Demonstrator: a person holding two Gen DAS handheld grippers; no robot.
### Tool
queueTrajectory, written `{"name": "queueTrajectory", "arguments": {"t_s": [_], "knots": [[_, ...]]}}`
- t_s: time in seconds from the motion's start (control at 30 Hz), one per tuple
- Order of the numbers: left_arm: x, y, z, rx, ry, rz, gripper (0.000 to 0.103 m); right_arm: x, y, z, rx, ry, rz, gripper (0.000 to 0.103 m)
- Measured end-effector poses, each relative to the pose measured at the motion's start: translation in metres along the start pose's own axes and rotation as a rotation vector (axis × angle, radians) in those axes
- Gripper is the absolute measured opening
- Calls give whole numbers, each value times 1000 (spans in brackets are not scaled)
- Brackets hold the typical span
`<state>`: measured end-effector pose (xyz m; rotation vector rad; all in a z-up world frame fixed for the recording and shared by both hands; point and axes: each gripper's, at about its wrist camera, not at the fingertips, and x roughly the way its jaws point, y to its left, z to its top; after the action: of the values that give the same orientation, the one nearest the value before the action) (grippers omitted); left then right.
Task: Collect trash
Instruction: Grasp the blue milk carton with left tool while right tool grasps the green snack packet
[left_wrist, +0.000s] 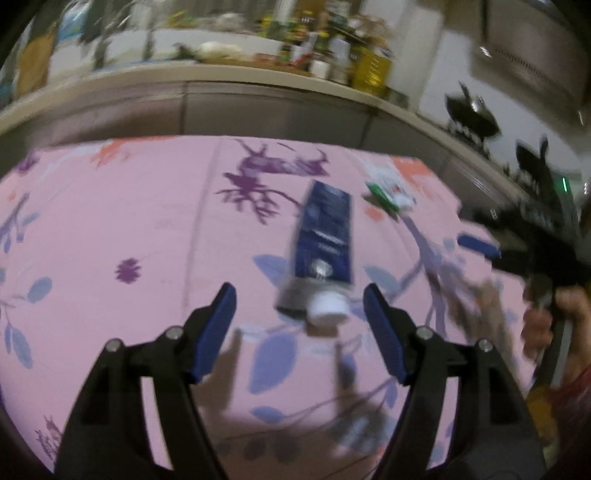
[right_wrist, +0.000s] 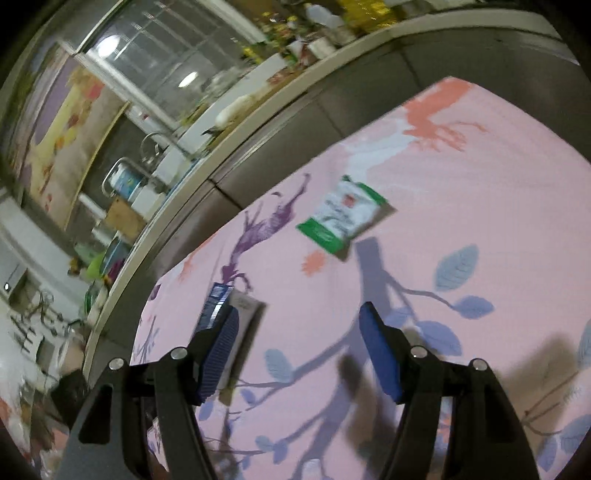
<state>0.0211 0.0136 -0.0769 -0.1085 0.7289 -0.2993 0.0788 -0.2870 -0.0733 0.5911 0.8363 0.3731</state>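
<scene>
My left claw and right claw both hang wide and empty over the pink cloth, so nothing is collected: 2 pieces remain, the blue tube and the green packet.

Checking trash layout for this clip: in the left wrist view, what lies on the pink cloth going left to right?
Dark blue tube with a white cap → green-and-white packet → right gripper, coming in from the right edge.

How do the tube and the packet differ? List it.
The tube is dark blue with a white cap; the packet is white with green edges. The tube is long and rounded; the packet is flat and squarish. Both lie loose on the pink cloth, ungripped.
</scene>
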Motion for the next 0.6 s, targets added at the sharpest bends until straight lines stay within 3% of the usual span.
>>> {"name": "queueTrajectory", "arguments": {"t_s": [0.07,0.17,0.23,0.43,0.6], "knots": [[10,-16,-3,63,25,28,59,4,-8,-3,22,7,3,66],[20,-19,-1,58,51,22,51,7,-9,-3,23,9,10,66],[25,-19,0,43,66,22,34,6,-11,-4,14,10,11,66],[28,-7,1,9,66,-17,25,8,-7,5,-3,8,-3,66],[18,7,2,-20,52,-36,23,14,-12,34,-29,-70,-102,66]]}}
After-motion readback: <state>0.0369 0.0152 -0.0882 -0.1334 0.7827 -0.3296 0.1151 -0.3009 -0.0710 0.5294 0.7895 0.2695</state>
